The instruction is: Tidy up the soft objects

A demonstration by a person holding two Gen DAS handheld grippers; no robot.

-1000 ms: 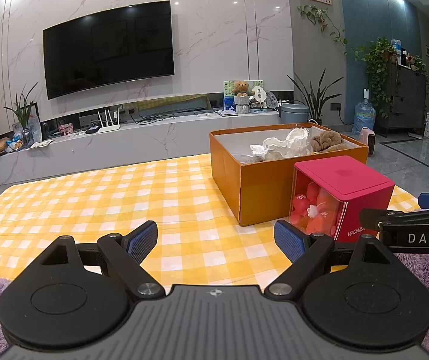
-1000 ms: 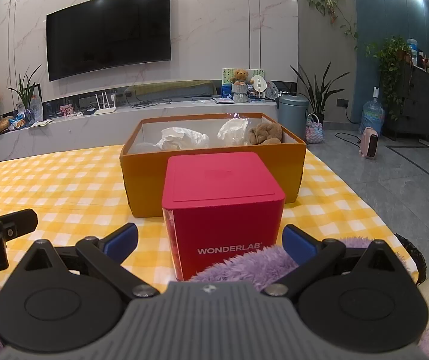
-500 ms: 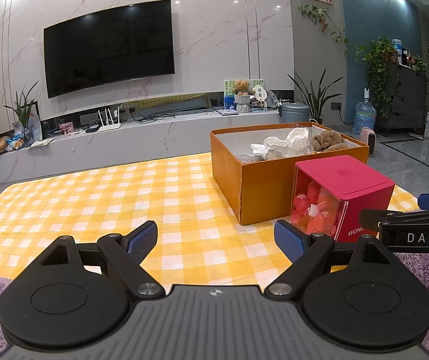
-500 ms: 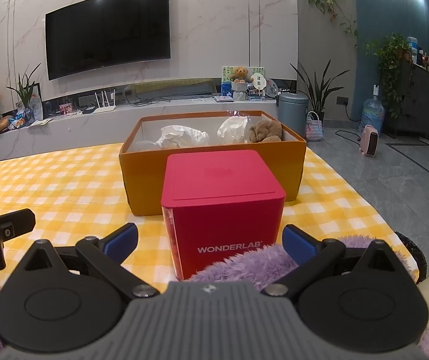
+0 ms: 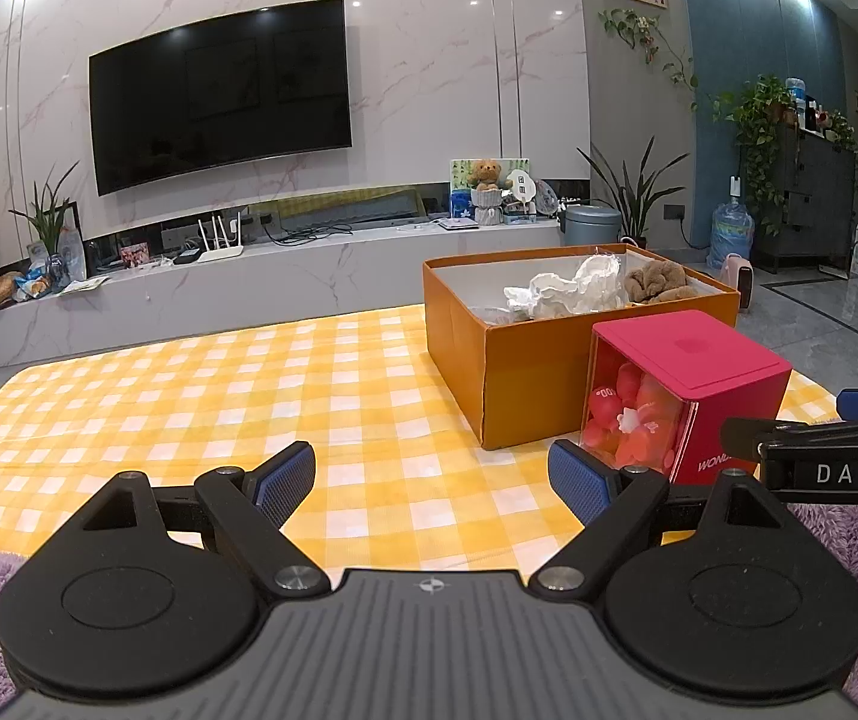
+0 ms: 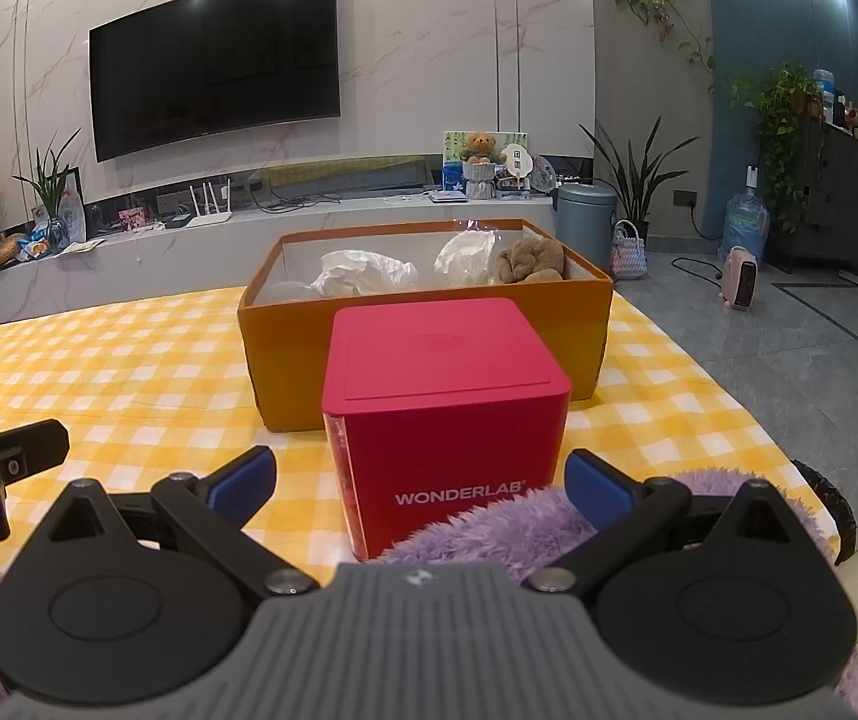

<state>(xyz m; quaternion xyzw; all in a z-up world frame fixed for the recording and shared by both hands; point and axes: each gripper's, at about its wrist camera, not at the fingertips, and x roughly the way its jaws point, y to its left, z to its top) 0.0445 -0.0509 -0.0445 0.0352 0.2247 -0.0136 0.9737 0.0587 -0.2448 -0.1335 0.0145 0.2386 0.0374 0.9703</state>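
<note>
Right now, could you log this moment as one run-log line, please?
left gripper: open | right gripper: open, facing red box | orange box: holds plush

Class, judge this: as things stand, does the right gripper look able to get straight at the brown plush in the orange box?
Probably not straight on. The red box stands directly between the open right gripper and the brown plush; reaching over it looks possible, since the orange box is open-topped.

A television (image 5: pixel 219 93) hangs above a marble console (image 5: pixel 285 282) with plants.
</note>
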